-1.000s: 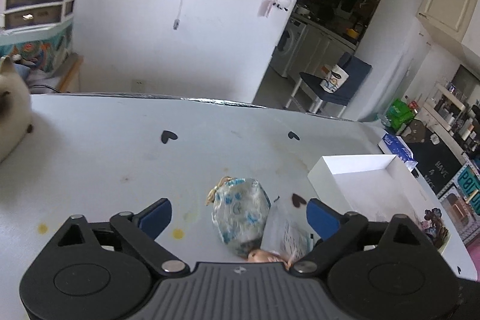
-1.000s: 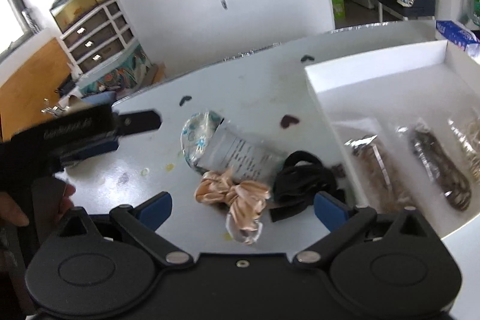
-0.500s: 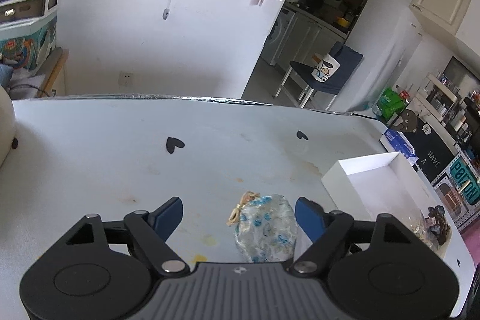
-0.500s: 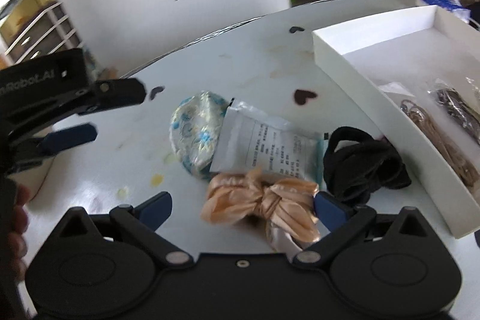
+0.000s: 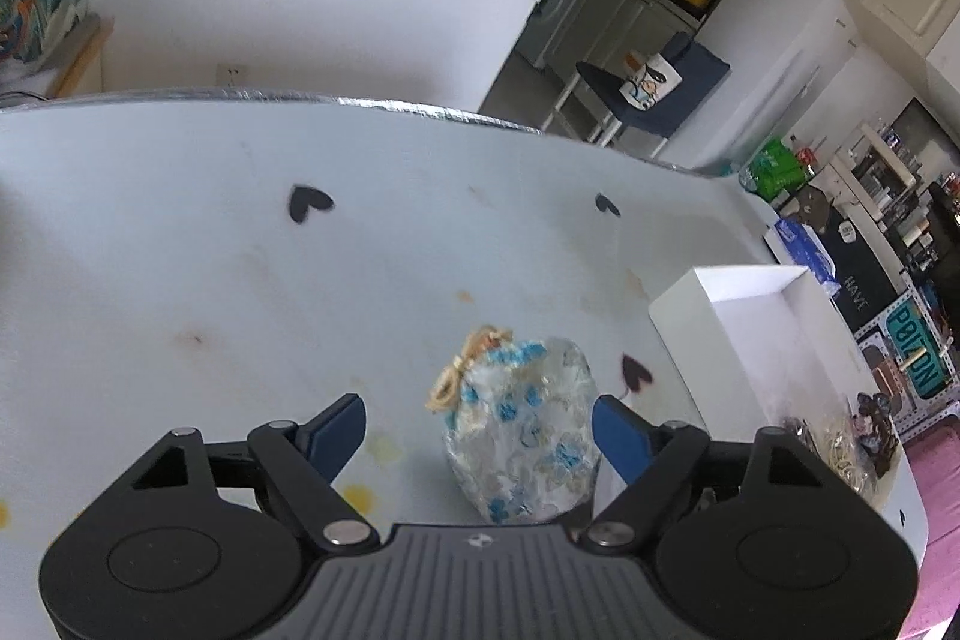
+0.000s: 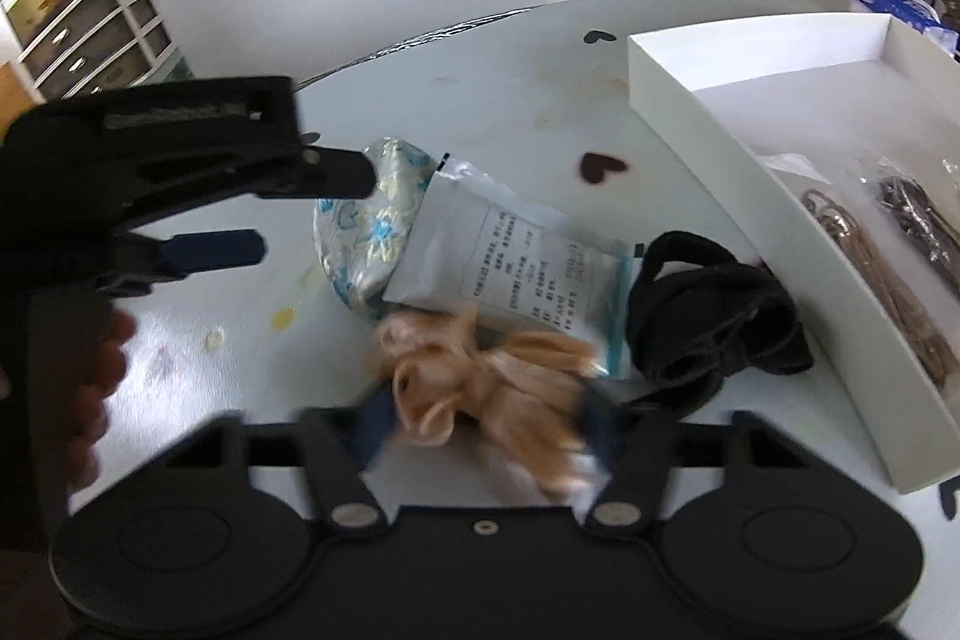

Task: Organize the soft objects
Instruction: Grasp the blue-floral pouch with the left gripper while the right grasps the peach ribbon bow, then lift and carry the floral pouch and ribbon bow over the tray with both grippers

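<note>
Since the earlier frame, your right hand-held gripper (image 6: 480, 421) is closing around the crinkled peach satin scrunchie (image 6: 480, 376); your left hand-held gripper (image 5: 478, 427) stays wide, now straddling the floral pouch (image 5: 522, 424).

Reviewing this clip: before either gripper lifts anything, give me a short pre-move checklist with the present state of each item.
1. Peach satin scrunchie sits between the right gripper fingers: ok; jaws are closing.
2. Firm pinch on the scrunchie: cannot tell, the view is blurred.
3. Blue floral pouch lies between the left gripper fingers: ok, though off-centre toward the right finger.
4. Left pads pressing the pouch: not ok; gap on the left side.
5. Printed packet is clear of the pouch: not ok, it overlaps it.
6. White box has free floor space: ok.
</note>
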### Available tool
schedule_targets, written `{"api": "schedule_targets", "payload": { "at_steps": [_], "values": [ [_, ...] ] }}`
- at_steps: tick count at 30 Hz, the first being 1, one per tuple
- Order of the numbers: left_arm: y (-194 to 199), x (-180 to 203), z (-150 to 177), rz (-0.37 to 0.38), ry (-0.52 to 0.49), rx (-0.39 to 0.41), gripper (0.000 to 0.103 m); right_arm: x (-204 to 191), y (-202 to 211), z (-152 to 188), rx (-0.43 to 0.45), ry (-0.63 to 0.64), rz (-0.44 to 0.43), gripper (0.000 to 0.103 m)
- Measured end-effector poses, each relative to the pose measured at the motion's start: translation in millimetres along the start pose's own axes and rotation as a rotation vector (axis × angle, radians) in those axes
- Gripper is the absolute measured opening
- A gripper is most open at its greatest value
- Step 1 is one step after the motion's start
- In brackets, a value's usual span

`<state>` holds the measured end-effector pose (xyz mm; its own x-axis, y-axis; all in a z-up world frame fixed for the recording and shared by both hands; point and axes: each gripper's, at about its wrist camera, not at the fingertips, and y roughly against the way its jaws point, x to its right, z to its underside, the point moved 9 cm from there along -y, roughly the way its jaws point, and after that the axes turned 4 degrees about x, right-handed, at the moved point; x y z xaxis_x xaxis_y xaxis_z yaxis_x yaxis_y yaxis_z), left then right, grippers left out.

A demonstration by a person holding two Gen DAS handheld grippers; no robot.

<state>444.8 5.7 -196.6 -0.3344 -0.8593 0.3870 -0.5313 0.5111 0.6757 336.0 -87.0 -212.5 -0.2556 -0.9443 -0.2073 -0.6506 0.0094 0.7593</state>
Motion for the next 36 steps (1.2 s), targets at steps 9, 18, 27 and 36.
{"api": "schedule_targets", "payload": {
  "at_steps": [9,18,27,36],
  "values": [
    [-20.3,23.1,7.2,0.048,0.003,-0.027,0.086,10.3,14.8,8.2,-0.006,0.046,-0.053,0.039],
    [-27.3,20.8,11.4,0.028,0.046,-0.035,0.041,15.4,30.5,2.0,0.032,0.13,-0.104,0.039],
    [-3.3,0.6,17.9,0.011,0.116,-0.019,0.032,26.6,43.2,9.4,0.0,0.16,-0.132,0.038],
    [31.9,-11.5,28.3,-0.027,0.173,0.019,0.027,24.8,53.7,9.0,0.025,0.161,-0.153,0.038]
  ]
}}
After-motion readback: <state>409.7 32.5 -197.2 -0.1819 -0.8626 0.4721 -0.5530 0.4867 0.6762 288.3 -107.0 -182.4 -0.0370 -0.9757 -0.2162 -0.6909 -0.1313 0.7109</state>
